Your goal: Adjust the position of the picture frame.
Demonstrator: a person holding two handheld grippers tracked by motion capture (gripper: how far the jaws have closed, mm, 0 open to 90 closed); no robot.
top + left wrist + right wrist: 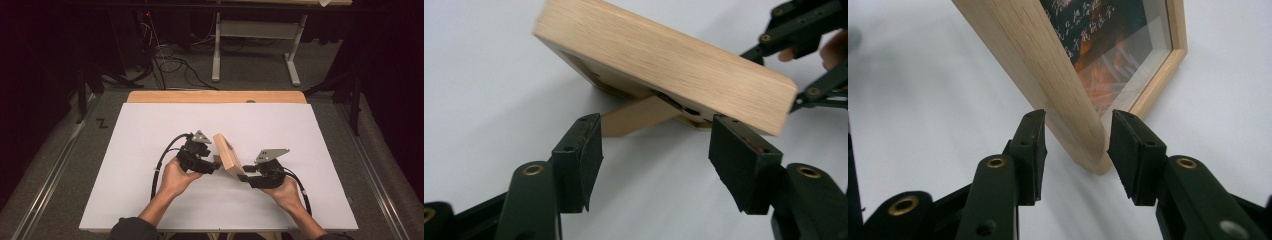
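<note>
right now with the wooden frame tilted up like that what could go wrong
1. The left gripper stands open, clear of the wooden picture frame; its fold-out stand leg looks only partly out, so the frame could tip onto the white table.
2. The right gripper straddles just the frame's lower corner, with gaps at the fingers; a corner hold might let it pivot or slip.
3. The glazed front could land face down.

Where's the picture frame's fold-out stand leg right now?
In the left gripper view the stand leg juts from the wooden picture frame back down to the white table, just beyond the open left gripper.
</note>
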